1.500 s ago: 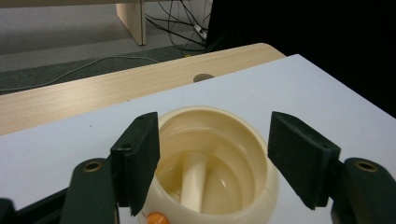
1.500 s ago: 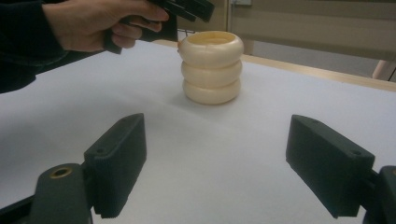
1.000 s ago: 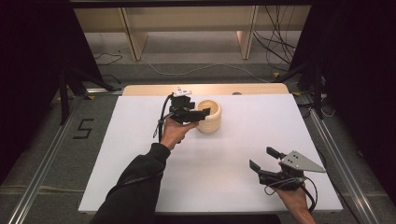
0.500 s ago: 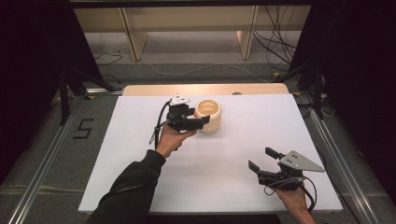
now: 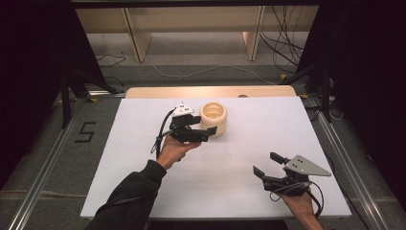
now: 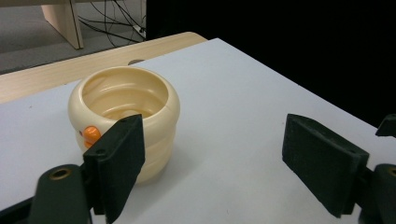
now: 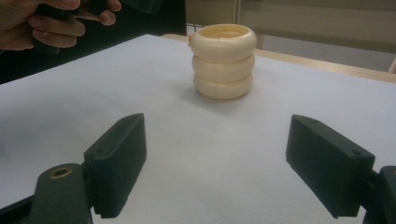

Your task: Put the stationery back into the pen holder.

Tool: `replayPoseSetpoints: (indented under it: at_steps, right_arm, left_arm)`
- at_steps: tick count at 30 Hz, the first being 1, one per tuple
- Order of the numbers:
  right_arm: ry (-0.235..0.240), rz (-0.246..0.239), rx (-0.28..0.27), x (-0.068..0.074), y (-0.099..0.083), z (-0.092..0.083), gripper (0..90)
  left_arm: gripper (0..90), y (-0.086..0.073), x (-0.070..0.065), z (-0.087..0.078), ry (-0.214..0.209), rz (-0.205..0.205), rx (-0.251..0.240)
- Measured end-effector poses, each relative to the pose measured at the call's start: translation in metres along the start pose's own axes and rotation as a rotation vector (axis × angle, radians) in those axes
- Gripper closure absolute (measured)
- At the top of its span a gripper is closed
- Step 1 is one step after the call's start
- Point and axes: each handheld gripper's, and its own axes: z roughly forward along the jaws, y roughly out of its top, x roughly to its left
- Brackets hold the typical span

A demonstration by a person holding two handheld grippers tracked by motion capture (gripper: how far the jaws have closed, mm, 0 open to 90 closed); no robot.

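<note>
High view puts the left tool [image 5: 207,132], jaws spread wide, just beside the cream ringed cup [image 5: 213,117] at the far middle of the white bench [image 5: 143,158]. Right tool [image 5: 266,165], also spread and empty, sits well apart near the front right edge

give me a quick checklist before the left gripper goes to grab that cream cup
1. Left gripper open: ok, jaws stand wide apart.
2. Cup between its jaws: not ok, it sits off to one side, beside one jaw.
3. Cup upright on the white board: ok.
4. Cup empty: ok, the inside shows bare in the left gripper view.
5. Right gripper out of the way: ok, open and well apart from the cup.
</note>
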Motion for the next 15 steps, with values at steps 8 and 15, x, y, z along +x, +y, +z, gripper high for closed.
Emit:
replayPoseSetpoints:
  at_steps: [8, 15]
  right_arm:
    - [0.015, 0.003, 0.003, 0.000, 0.000, 0.001, 21.2]
    - [0.020, 0.004, 0.011, 0.001, 0.000, 0.001, 21.1]
  left_arm:
    - [19.8, -0.005, -0.005, -0.007, -0.014, 0.014, -0.006]
    - [19.2, -0.011, -0.008, -0.013, -0.022, 0.030, -0.007]
